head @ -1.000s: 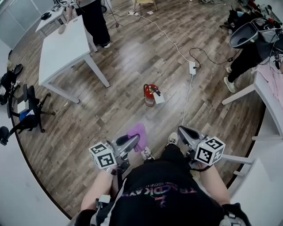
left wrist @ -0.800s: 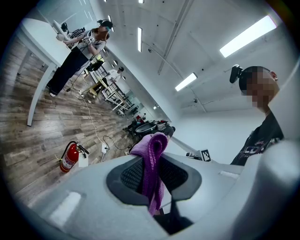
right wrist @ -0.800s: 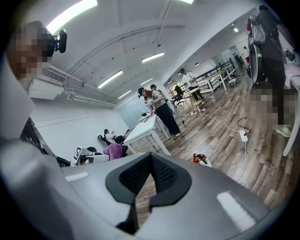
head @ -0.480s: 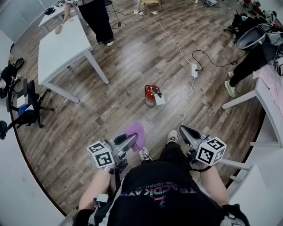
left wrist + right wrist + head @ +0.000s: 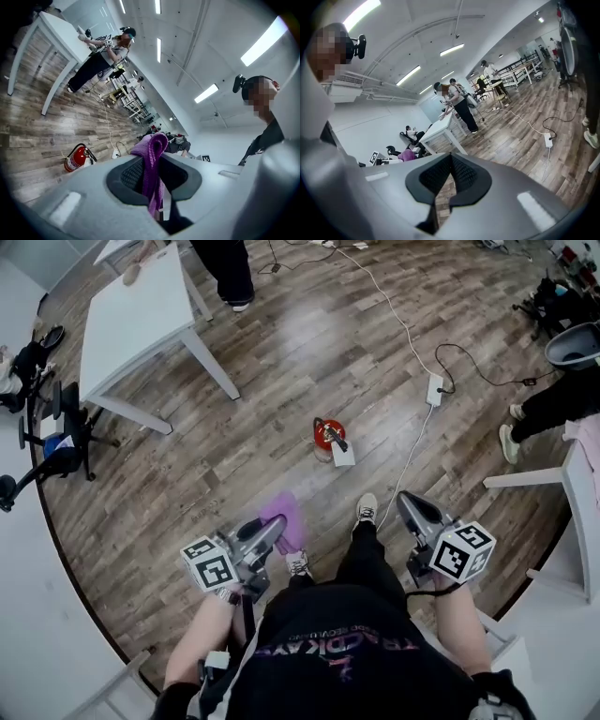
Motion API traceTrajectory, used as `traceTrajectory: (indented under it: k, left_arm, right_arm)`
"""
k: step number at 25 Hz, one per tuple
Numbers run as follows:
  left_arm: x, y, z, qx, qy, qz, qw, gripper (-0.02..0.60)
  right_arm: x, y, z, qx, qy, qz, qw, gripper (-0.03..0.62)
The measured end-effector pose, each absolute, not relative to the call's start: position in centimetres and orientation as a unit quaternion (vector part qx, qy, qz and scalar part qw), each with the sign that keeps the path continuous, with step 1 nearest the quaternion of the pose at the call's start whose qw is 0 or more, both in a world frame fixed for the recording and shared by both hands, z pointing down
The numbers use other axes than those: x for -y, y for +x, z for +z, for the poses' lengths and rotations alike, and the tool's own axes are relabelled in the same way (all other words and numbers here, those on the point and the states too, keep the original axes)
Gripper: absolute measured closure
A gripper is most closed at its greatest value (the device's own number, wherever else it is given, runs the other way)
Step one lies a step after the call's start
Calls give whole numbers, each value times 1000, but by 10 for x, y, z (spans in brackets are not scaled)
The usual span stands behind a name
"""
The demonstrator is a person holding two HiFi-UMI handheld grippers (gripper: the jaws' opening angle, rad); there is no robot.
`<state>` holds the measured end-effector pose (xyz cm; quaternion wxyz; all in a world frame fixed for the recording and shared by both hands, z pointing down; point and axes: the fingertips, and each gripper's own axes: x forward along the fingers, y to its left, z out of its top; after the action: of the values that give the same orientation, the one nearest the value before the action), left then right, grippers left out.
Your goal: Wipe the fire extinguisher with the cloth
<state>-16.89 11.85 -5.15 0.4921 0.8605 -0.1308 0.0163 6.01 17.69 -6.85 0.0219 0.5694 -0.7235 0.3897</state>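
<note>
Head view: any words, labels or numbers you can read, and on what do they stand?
Shirt: pink print, upside down here, too blurred to read.
Fire extinguisher, white tag: no legible print.
Left gripper and right gripper: square marker patterns only, no letters.

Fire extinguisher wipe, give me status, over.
Left gripper shut on purple cloth; right gripper shut, empty. Fire extinguisher stands on floor ahead, untouched. White cable lies right of it, apart.
</note>
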Motion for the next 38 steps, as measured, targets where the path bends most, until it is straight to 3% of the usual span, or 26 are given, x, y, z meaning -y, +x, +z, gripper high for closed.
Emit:
traceTrajectory:
  k: [8, 13, 23, 31, 38]
  left_arm:
    - [-50, -92, -5, 231, 826, -23, 514, 516]
    - [-11, -70, 52, 268, 811, -39, 518, 515]
    - [53, -62, 229, 257, 787, -33, 560, 517]
    - [116, -27, 383, 214, 816, -47, 535, 517]
    - [136, -13, 453, 155, 852, -10, 500, 517]
  right_arm:
    - [-97, 158, -18, 780, 472, 403, 83, 589]
    - [-45, 185, 32, 810, 403, 402, 138, 589]
    - [3, 158, 132, 845, 316, 386, 194, 589]
    - [50, 156, 295, 868, 292, 320, 243, 589]
    - [89, 145, 367, 886, 275, 255, 272, 589]
